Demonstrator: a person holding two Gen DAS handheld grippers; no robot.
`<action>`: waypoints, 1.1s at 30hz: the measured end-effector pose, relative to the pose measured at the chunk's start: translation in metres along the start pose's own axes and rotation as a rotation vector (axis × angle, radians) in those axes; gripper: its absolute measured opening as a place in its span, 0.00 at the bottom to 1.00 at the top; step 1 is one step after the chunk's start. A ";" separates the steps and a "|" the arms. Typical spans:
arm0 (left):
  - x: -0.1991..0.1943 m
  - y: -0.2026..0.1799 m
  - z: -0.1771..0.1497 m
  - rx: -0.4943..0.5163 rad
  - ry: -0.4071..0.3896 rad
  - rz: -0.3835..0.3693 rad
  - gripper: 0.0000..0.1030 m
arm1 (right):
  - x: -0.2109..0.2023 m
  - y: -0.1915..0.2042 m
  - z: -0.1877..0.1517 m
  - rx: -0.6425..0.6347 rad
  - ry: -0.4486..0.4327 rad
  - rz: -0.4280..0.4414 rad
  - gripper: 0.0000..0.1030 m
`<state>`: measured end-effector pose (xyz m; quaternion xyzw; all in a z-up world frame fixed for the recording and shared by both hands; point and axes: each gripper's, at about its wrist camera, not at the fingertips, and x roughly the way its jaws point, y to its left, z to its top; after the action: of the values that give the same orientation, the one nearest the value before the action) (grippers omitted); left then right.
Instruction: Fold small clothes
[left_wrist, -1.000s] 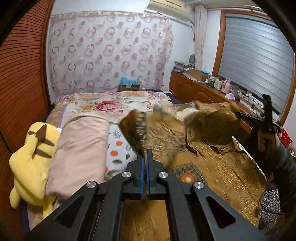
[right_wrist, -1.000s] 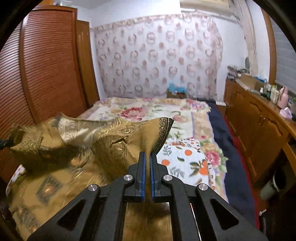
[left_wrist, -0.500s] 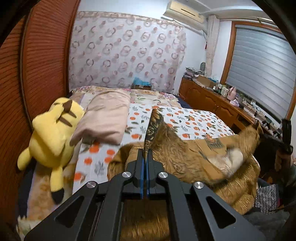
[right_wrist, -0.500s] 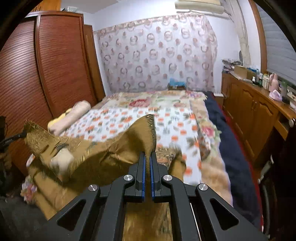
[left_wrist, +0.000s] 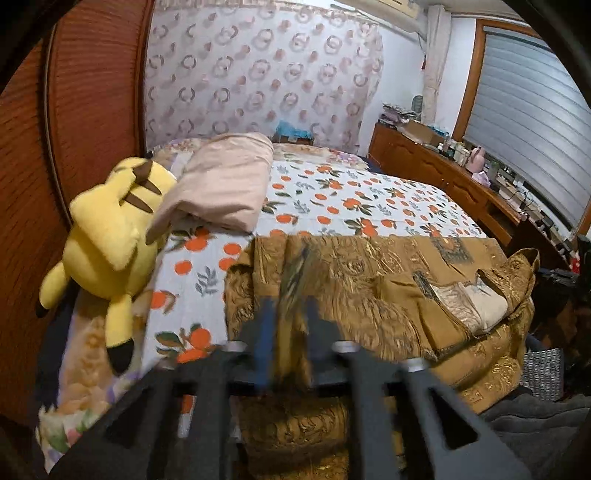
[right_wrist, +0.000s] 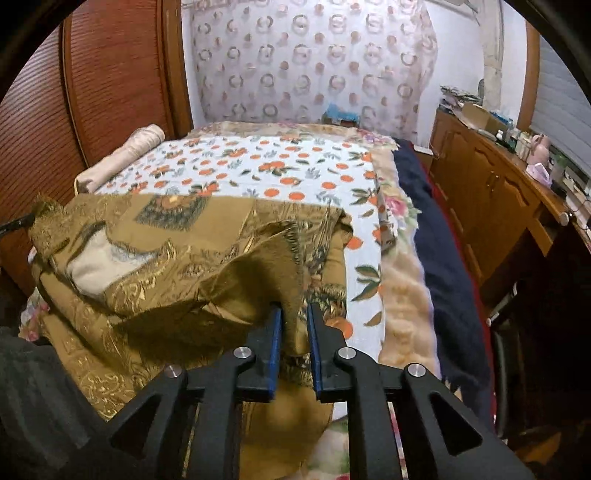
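The brown and gold cloth (left_wrist: 369, 280) lies on the near end of the bed (left_wrist: 362, 199), on top of the white sheet with orange fruit on it, and part of it hangs over the bed's edge. It looks laid down so it can be made flat and folded, and that step seems to be just starting, since the cloth is bumpy and one pale inside patch (left_wrist: 476, 302) shows where it is turned over. The left gripper (left_wrist: 290, 332) has its fingers spread a little, with a bit of cloth standing up between them, but this view is blurry, so it is hard to tell if the fingers touch the cloth. The right gripper (right_wrist: 294, 332) also has its fingers parted, and a ridge of cloth (right_wrist: 273, 258) rises in the gap; the fingers seem loose around it and not squeezing. Each gripper is at its own side of the cloth, likely so the two sides can be moved together. A yellow plush toy (left_wrist: 110, 236) and a pink rolled blanket (left_wrist: 225, 184) sit by the wooden wall, well apart from the cloth, out of the way. The part of the cloth under the grippers is hidden, and what kind of clothing it is cannot be told.
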<state>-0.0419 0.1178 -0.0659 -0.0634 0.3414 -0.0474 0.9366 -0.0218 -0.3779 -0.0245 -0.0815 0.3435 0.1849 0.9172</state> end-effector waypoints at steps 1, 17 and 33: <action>-0.002 -0.001 0.002 0.010 -0.009 0.007 0.39 | -0.002 0.004 0.005 0.002 -0.007 -0.007 0.21; 0.038 0.025 0.055 0.046 -0.020 0.040 0.84 | 0.012 -0.012 0.044 0.017 -0.109 -0.004 0.67; 0.129 0.042 0.057 0.029 0.242 -0.037 0.55 | 0.101 -0.043 0.067 0.045 0.103 0.015 0.67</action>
<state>0.0952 0.1473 -0.1103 -0.0500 0.4499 -0.0770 0.8884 0.1055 -0.3706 -0.0401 -0.0679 0.3948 0.1795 0.8985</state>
